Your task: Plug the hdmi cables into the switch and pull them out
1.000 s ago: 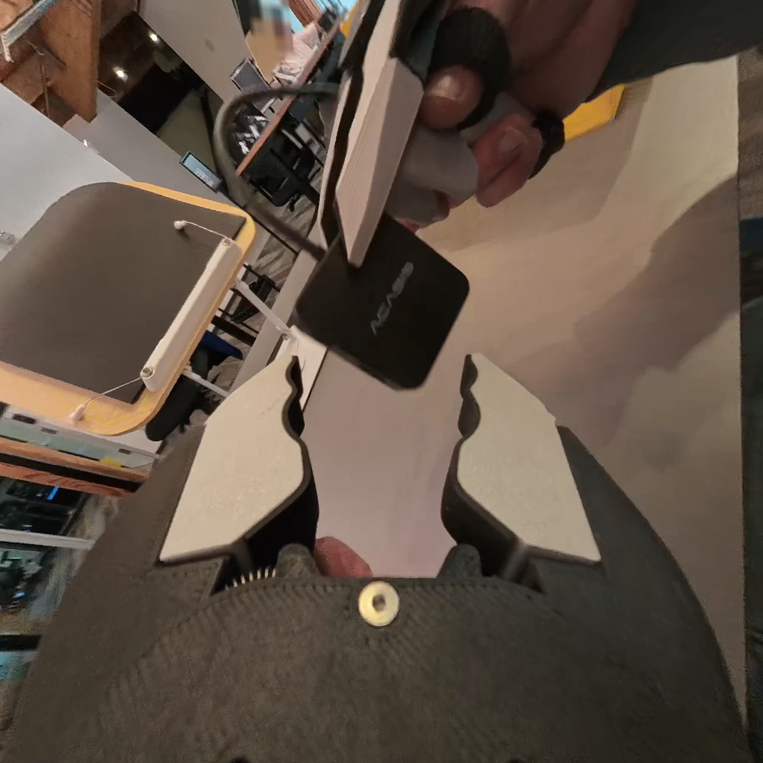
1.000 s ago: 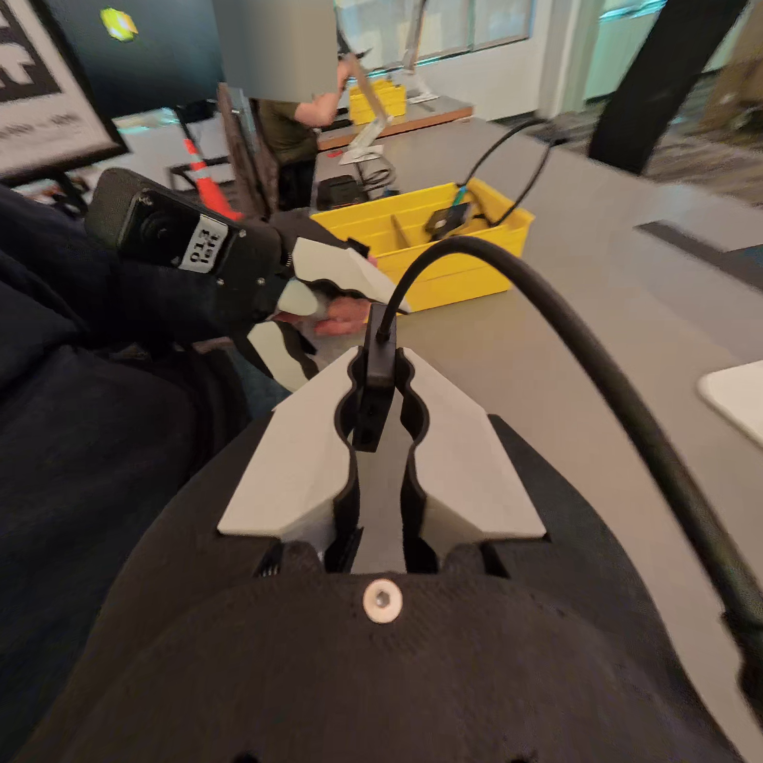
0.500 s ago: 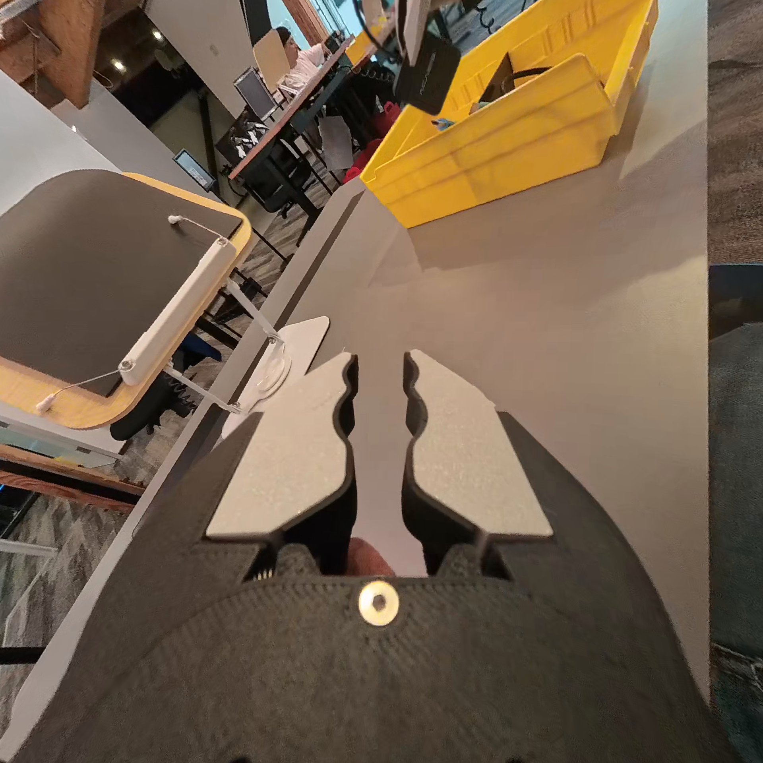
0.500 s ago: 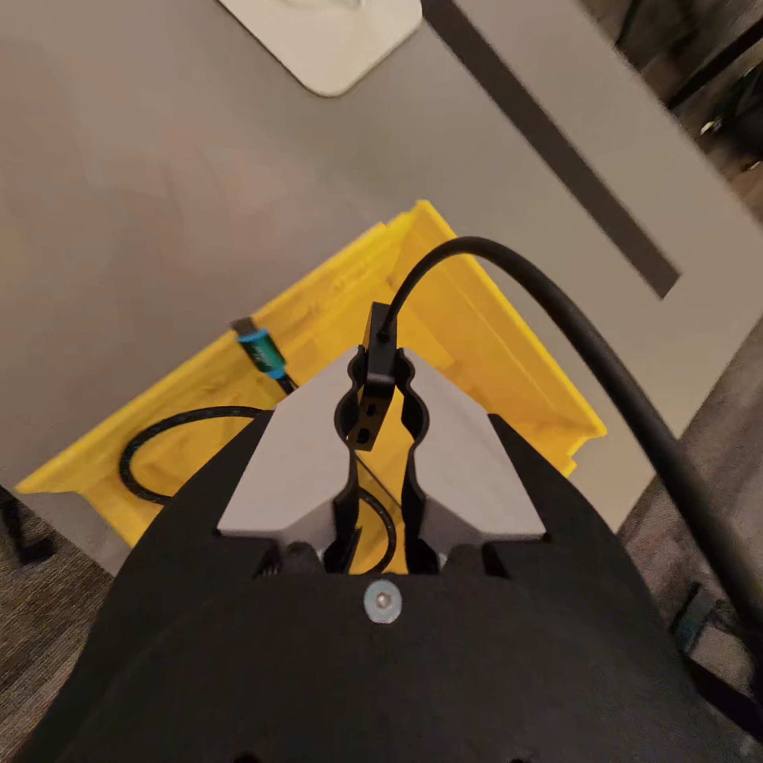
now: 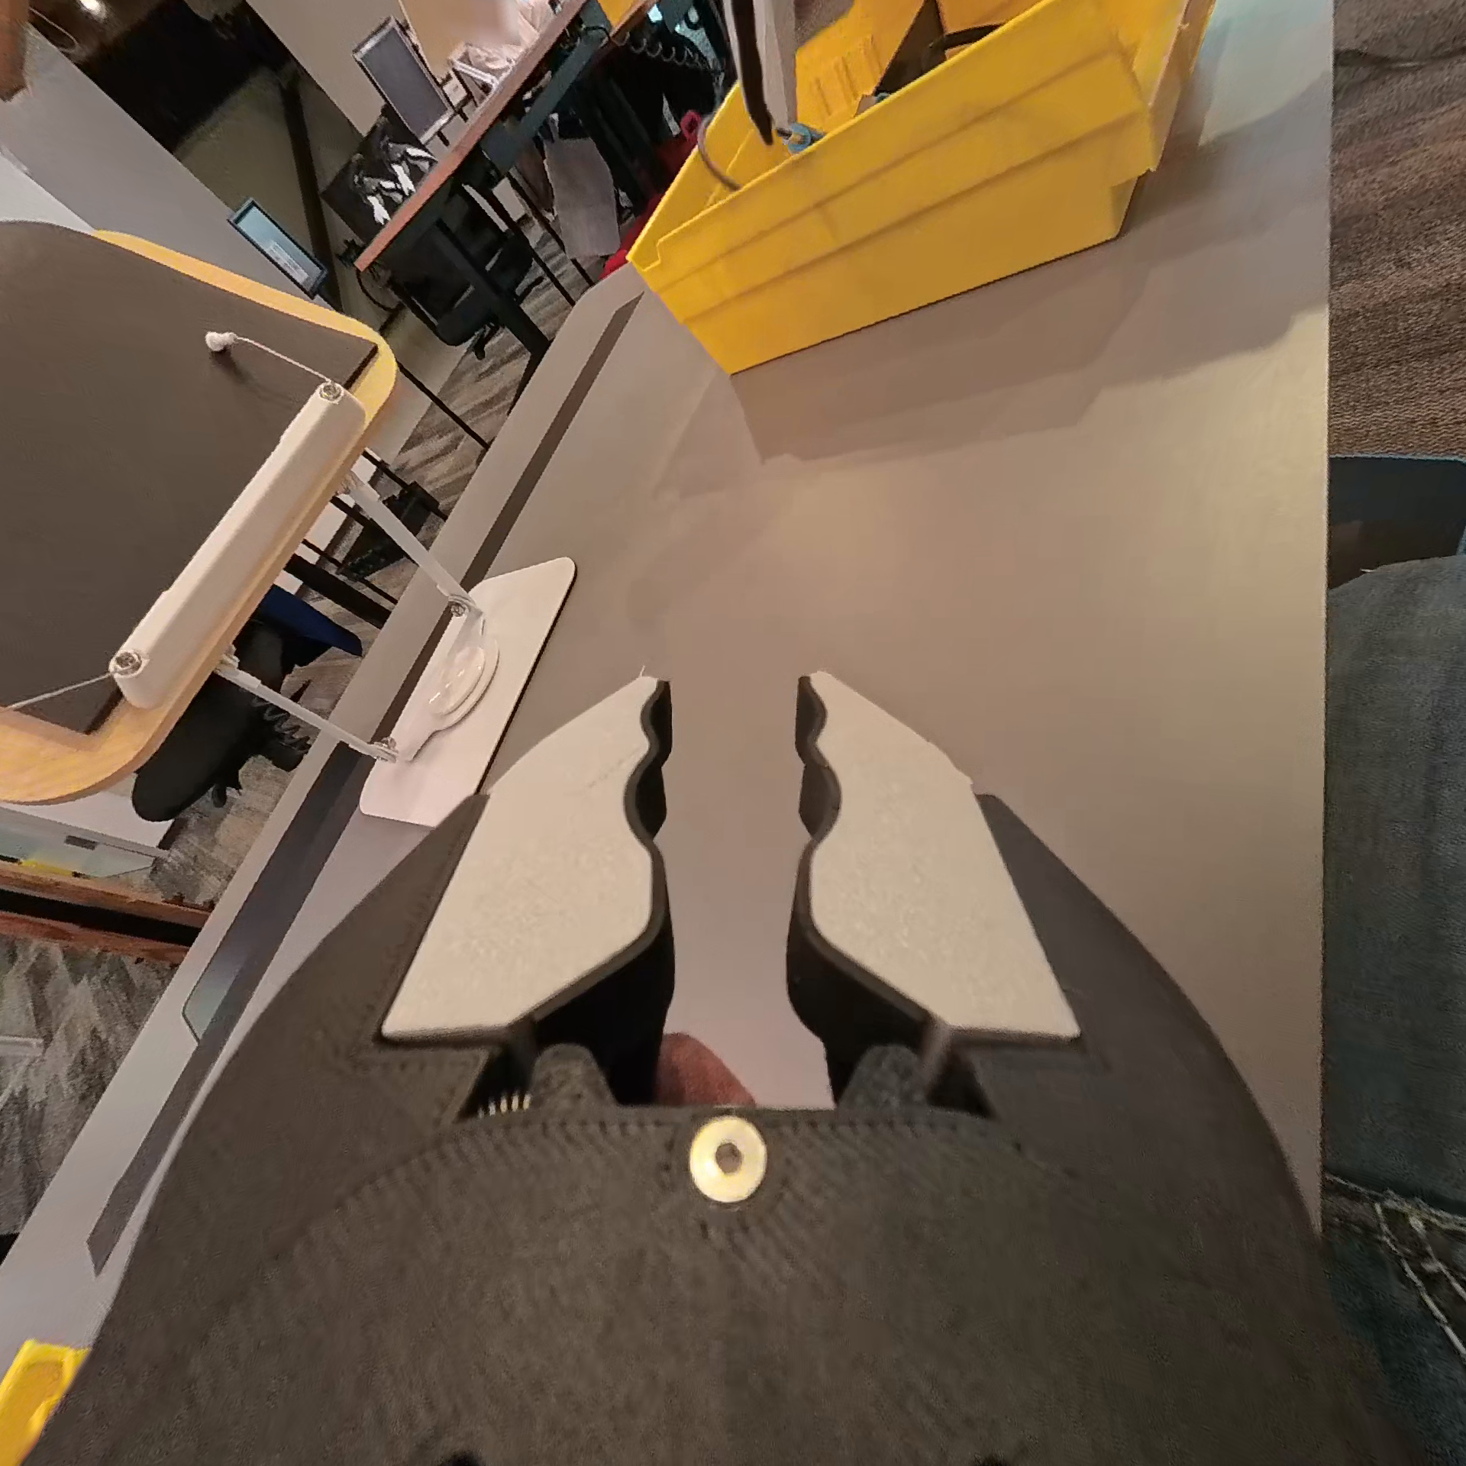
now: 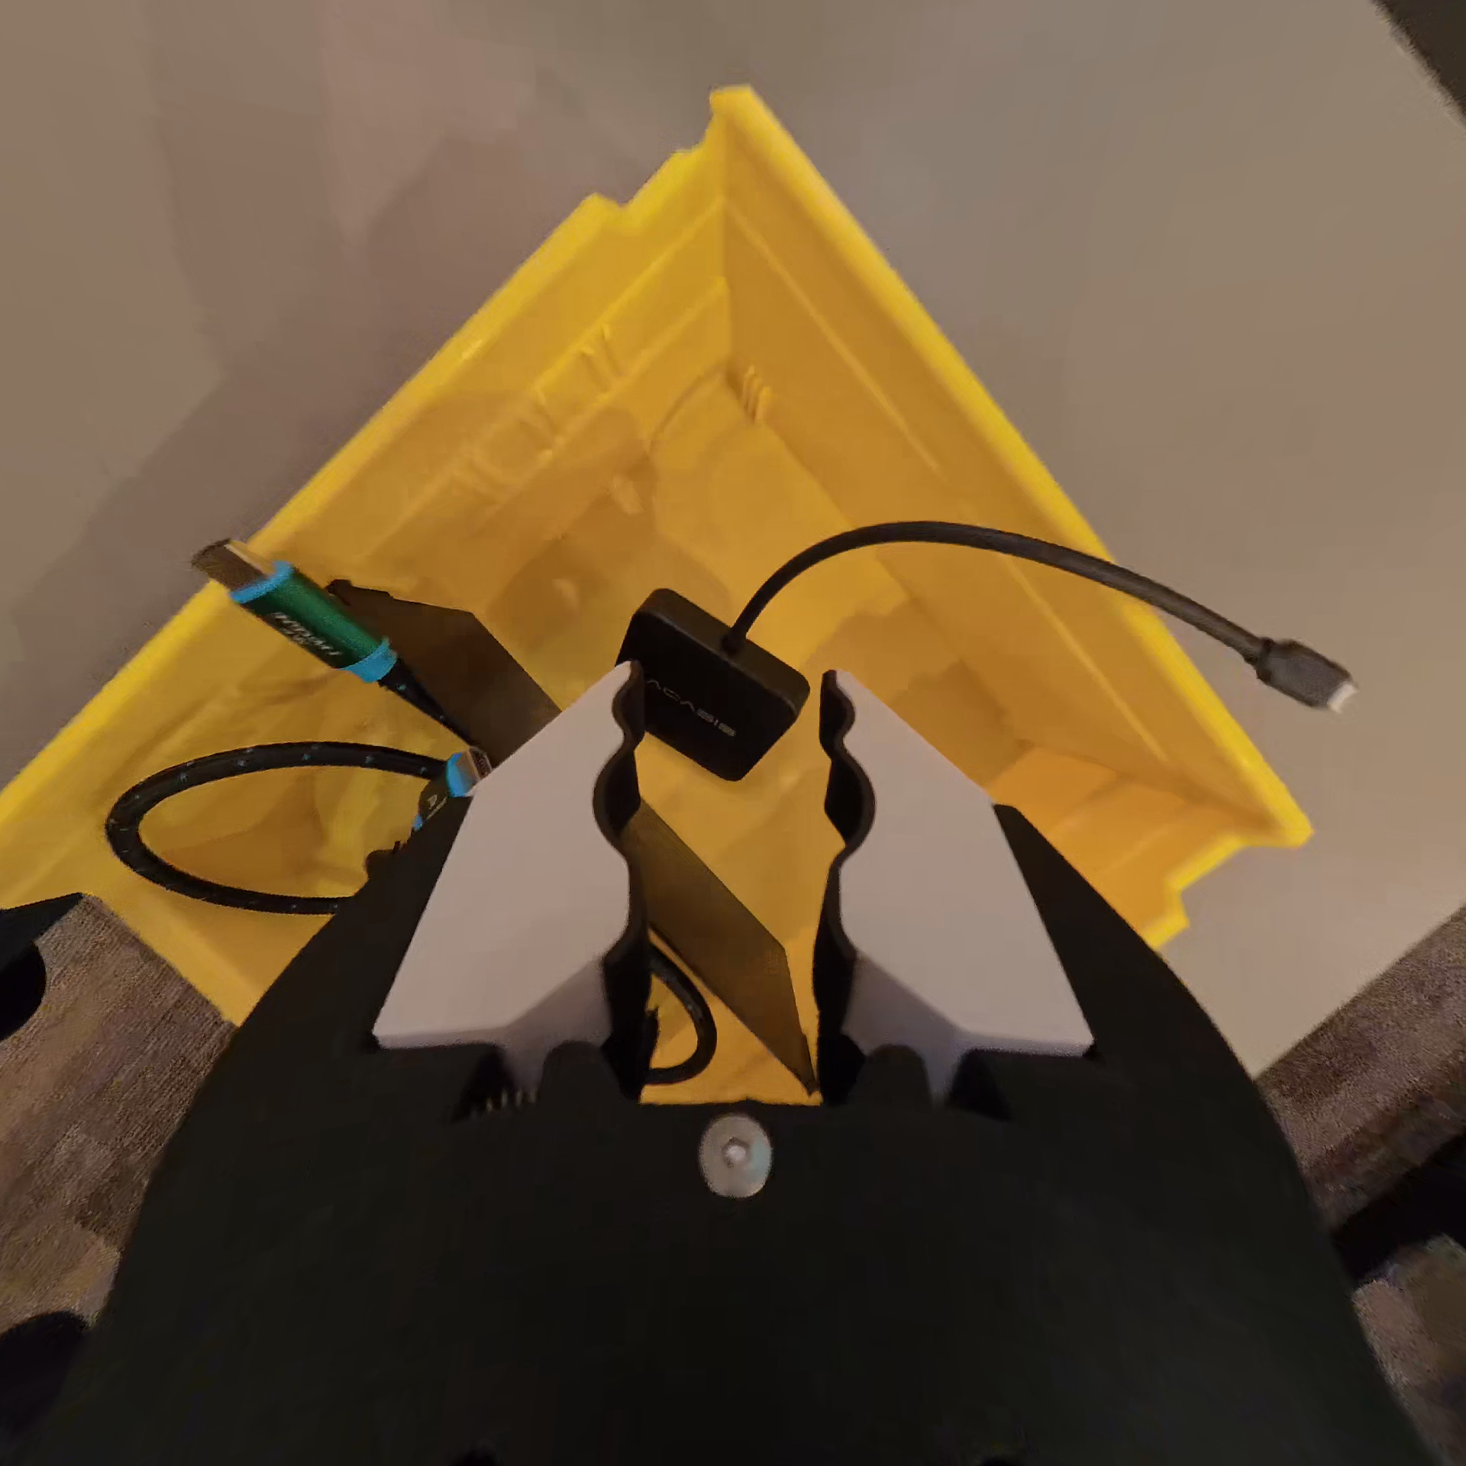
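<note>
Both grippers are seen parted and empty: the left gripper (image 5: 731, 698) over the table (image 5: 1031, 595), the right gripper (image 6: 726, 682) above the yellow bin (image 6: 793, 357). The switch (image 6: 711, 684) and HDMI cable (image 6: 313, 615) lie in the bin, unplugged. The put-away step is judged finishing; only withdrawal is called for.

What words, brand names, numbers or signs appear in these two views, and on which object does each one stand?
I do not copy out writing, so each line names only what bears it.
Black switch over the yellow bin: pale brand lettering on its top face.
Green HDMI plug with blue bands: pale lettering along its sleeve.
Small framed sign in the far background: too small to read.
I can make out no other writing.
</note>
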`<move>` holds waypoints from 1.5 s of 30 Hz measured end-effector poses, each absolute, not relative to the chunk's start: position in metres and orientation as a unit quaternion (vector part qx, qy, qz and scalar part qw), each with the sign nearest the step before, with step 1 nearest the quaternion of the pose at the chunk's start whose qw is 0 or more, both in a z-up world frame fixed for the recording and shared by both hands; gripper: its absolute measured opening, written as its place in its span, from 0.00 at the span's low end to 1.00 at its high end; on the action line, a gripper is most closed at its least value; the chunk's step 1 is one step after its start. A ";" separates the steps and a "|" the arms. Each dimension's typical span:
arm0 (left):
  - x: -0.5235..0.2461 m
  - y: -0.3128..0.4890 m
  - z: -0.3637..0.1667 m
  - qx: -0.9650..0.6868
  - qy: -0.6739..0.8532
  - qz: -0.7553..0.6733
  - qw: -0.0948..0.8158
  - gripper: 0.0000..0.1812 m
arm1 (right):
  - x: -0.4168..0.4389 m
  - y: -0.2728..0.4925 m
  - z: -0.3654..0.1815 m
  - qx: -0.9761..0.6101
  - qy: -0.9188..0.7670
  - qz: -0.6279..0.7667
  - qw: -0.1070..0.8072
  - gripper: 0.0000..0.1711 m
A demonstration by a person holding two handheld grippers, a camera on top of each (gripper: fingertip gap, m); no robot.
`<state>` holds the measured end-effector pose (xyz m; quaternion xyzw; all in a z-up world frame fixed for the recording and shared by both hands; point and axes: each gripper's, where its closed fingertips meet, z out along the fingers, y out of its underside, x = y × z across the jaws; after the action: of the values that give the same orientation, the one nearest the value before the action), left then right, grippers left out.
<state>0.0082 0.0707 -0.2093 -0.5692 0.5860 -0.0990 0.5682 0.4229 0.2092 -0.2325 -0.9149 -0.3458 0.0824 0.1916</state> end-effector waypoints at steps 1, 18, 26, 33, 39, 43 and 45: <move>0.008 0.071 -0.210 -0.571 0.585 -0.101 0.567 0.17 | 0.426 0.209 -0.225 -0.915 -0.342 0.075 0.200 0.24; -0.022 0.086 -0.168 -0.601 0.536 -0.066 0.590 0.32 | 0.185 0.120 -0.101 -0.721 -0.494 0.079 0.480 0.19; -0.132 0.138 -0.138 -0.667 0.449 0.079 0.589 0.33 | 0.046 0.102 -0.156 -0.658 -0.522 0.211 0.501 0.18; -0.268 0.181 -0.164 -0.779 0.357 0.184 0.482 0.38 | 0.015 0.130 -0.233 -0.669 -0.500 0.244 0.492 0.15; -0.321 0.208 -0.202 -0.820 0.368 0.206 0.386 0.38 | 0.014 0.136 -0.269 -0.679 -0.495 0.275 0.468 0.14; -0.344 0.234 -0.226 -0.835 0.383 0.224 0.325 0.36 | 0.013 0.136 -0.275 -0.687 -0.496 0.285 0.448 0.14; -0.354 0.244 -0.240 -0.843 0.388 0.231 0.293 0.37 | 0.012 0.135 -0.278 -0.687 -0.503 0.280 0.443 0.14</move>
<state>-0.3543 0.2435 -0.2404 -0.8429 0.3877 0.2310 0.2931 0.0118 0.1347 -0.2775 -0.6870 -0.5034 0.2796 0.4432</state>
